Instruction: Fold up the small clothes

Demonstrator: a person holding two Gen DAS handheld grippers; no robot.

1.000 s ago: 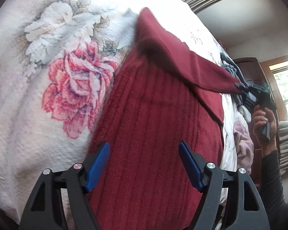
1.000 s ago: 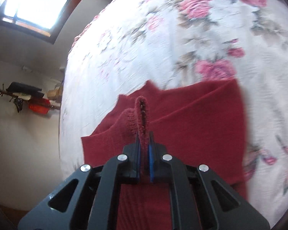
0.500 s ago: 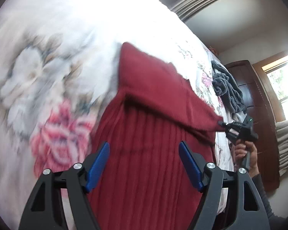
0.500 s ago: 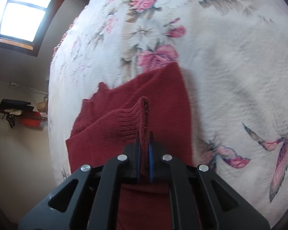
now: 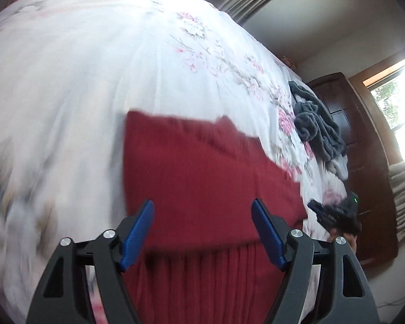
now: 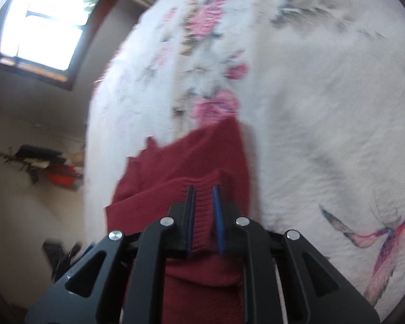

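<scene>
Containers: none shows in either view; the clothes lie loose on the bedspread.
Bedspread: white with pink flowers, and a butterfly print at the right of the right wrist view.
Red knit garment: it lies on the bedspread in the lower middle of the left wrist view, straight ahead of the left gripper.
Its fold: an upper layer is folded over the ribbed lower part, and the edge of that layer crosses just ahead of the left fingertips.
Its long axis: the ribs run from the camera away up the bed; the folded layer lies across them, tapering toward the right. The frame is blurred, so finer detail cannot be told.
Left gripper: the blue-padded fingers stand wide apart over the garment with nothing between them; whether they touch the cloth cannot be told.
Grey clothes: a heap near the right edge of the bed, well apart from the red garment.
Right gripper: its fingers are parted a little, with the ribbed cuff of the red garment lying between the pads, no longer pinched flat as it was half a second ago.
Dark wooden cabinet: beyond the bed at the far right.
</scene>
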